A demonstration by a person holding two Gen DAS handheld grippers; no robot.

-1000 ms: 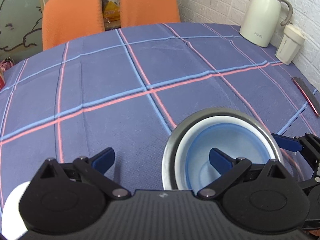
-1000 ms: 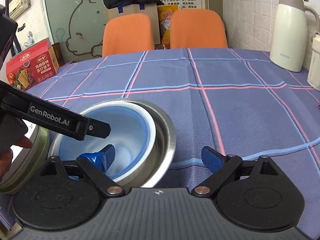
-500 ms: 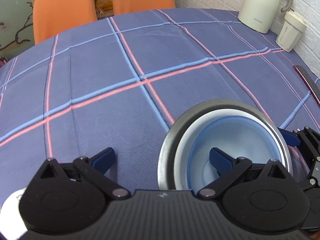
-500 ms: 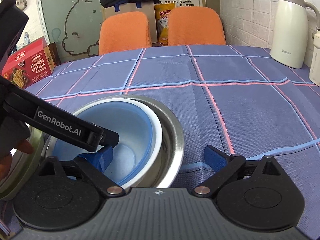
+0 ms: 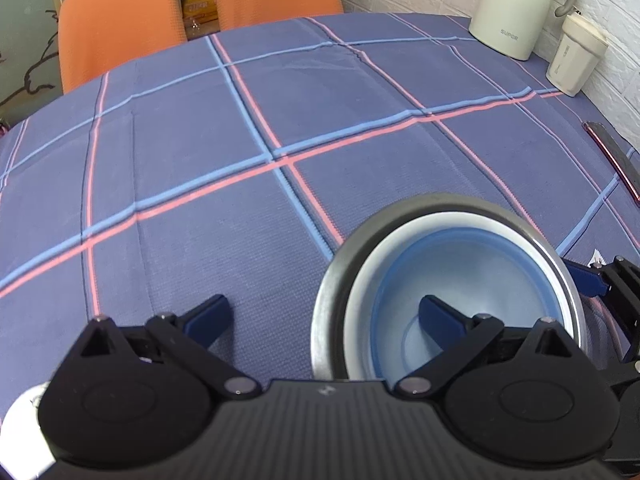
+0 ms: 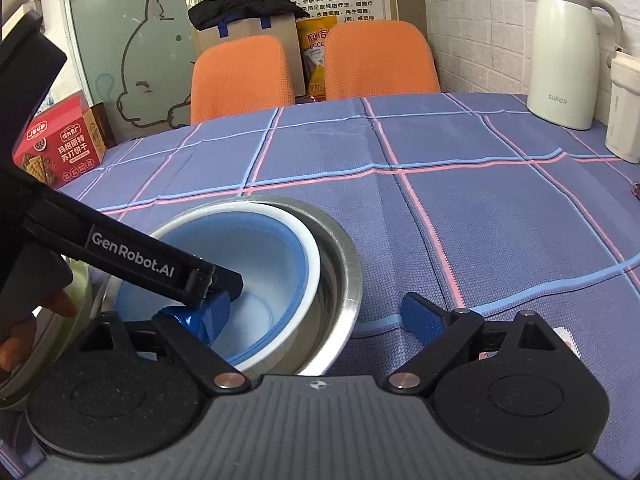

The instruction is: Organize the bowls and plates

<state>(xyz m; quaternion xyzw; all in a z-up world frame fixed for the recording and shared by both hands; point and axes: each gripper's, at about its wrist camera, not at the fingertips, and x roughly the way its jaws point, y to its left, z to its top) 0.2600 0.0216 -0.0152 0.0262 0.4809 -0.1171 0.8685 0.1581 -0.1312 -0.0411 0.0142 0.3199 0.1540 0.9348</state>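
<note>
Three bowls sit nested on the blue checked cloth: a steel bowl (image 5: 340,264) (image 6: 348,264) outermost, a white bowl (image 5: 372,264) (image 6: 312,248) inside it, and a blue bowl (image 5: 480,264) (image 6: 260,256) innermost. My left gripper (image 5: 324,310) is open and straddles the stack's left wall, with one finger inside the blue bowl and one outside on the cloth. Its black finger (image 6: 132,248) reaches into the blue bowl in the right wrist view. My right gripper (image 6: 316,312) is open too and straddles the stack's opposite wall; its fingers (image 5: 616,284) show at the right edge.
A green-rimmed dish (image 6: 78,280) lies left of the stack, beside a person's hand (image 6: 12,344). A white plate (image 5: 20,420) shows under the left gripper. At the far right stand a cream thermos (image 5: 516,8) and a cup (image 5: 576,60). A dark strip (image 5: 612,156) lies near the edge. Two orange chairs (image 6: 240,76) stand behind.
Both grippers have edged closer around the nested bowls, and the left finger has slid a little deeper into the blue bowl. Both stay open; the stack has not visibly moved.
</note>
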